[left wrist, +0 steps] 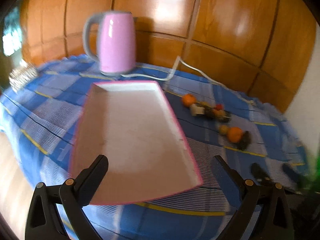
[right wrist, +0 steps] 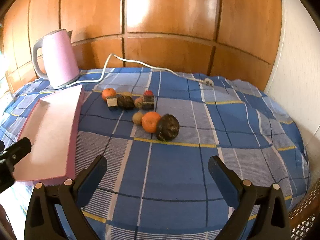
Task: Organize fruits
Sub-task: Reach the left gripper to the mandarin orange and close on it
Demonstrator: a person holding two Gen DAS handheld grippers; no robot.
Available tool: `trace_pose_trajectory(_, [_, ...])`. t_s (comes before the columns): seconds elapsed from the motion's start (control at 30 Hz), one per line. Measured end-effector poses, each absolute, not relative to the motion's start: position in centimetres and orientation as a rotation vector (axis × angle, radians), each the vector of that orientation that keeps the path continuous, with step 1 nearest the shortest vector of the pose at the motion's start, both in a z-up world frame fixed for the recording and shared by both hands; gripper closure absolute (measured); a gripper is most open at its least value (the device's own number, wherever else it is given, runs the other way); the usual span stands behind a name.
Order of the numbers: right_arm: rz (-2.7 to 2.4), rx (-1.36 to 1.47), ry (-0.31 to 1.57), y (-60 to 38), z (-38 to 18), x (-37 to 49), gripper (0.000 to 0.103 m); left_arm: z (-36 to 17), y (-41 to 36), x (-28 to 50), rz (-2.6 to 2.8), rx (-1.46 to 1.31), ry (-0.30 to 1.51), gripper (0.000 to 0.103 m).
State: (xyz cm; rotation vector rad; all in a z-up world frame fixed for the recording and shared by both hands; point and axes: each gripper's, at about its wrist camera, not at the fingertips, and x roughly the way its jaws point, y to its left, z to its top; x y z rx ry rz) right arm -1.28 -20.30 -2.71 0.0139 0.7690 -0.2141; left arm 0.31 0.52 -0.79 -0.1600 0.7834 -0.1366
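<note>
An empty pink tray (left wrist: 138, 132) with a pale inside lies on the blue checked cloth. My left gripper (left wrist: 161, 170) stands open at its near end, the left finger over the tray's near left corner. To the tray's right lie loose fruits: two oranges (right wrist: 109, 94) (right wrist: 151, 121), a dark avocado (right wrist: 167, 127), a second dark one (right wrist: 126, 102), a kiwi (right wrist: 137, 118), and two small cubes (right wrist: 112, 102) (right wrist: 148, 102). My right gripper (right wrist: 157, 168) is open and holds nothing, a little short of the fruits.
A pink kettle (right wrist: 60, 60) stands at the back left of the table, its white cord (right wrist: 120, 60) trailing along the back to a plug (right wrist: 208, 82). Wood panelling (right wrist: 170, 20) closes the far side. The table's right edge meets a white wall (right wrist: 296, 70).
</note>
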Motion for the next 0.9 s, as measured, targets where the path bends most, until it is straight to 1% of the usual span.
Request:
trace_pose_trajectory(0.27, [-0.242,0.073,0.833,-22.4,-4.2,-1.0,0.0,-1.8,-0.7,1.5,-0.189,-0.145,0.86,0.0])
trace_pose_trajectory(0.37, [-0.257,0.082,0.842,-23.1,-4.6,-0.9,0.001,-2.1,-1.4,2.1,-0.243,-0.126,0.891,0.003])
trace_pose_trajectory(0.57, [-0.28,0.072,0.884,-24.2,-5.8,-0.7,0.0,-0.6,-2.5,4.2,-0.322,-0.071,0.86,0.005])
trace_pose_trajectory(0.67, [-0.284,0.079,0.9,-24.8,-6.2,-0.6,0.001,0.0,-2.7,6.3,-0.326,-0.036,0.869,0.01])
trace_pose_trajectory(0.7, [-0.283,0.079,0.901,-24.9,-6.3,-0.6,0.0,0.1,-2.9,7.2,-0.329,-0.03,0.884,0.014])
trace_pose_trajectory(0.73, [-0.282,0.077,0.901,-25.0,-6.3,-0.6,0.0,0.1,-3.0,8.3,-0.342,-0.03,0.901,0.022])
trace_pose_trajectory(0.8, [-0.283,0.071,0.898,-25.0,-6.4,-0.5,0.0,0.1,-3.5,10.0,-0.354,-0.006,0.925,0.033])
trace_pose_trajectory(0.87, [-0.282,0.066,0.896,-25.0,-6.5,-0.4,0.001,0.1,-4.0,11.6,-0.368,0.008,0.932,0.036])
trace_pose_trajectory(0.9, [-0.281,0.066,0.896,-25.1,-6.6,-0.3,0.0,0.1,-4.2,12.5,-0.376,0.008,0.946,0.041])
